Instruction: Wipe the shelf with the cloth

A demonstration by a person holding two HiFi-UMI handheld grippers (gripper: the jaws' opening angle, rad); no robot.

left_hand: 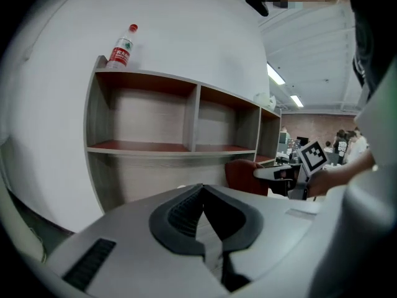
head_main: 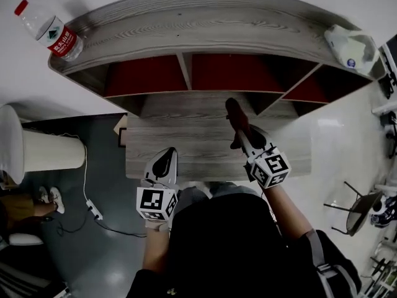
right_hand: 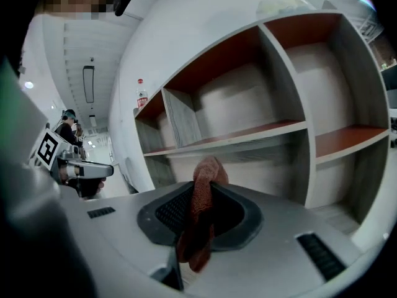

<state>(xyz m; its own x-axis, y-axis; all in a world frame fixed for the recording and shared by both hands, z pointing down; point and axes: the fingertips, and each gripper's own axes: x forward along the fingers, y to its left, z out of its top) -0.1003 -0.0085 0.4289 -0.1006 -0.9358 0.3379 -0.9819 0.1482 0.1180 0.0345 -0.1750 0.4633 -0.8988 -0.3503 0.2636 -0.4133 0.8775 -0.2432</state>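
Head view: the grey wood-grain shelf with red-lined compartments carries a clear plastic water bottle with a red cap at its top left end; a careless sweep there could topple it. The rust-brown terry cloth hangs over the lower ledge, its long axis pointing forward at the middle compartments. The right tongs clamp only a narrow fold, so hard rubbing might drag it free. The left tongs are together, empty.

Bunched rust-brown cloth hangs, seemingly over grey wood-grain shelf.
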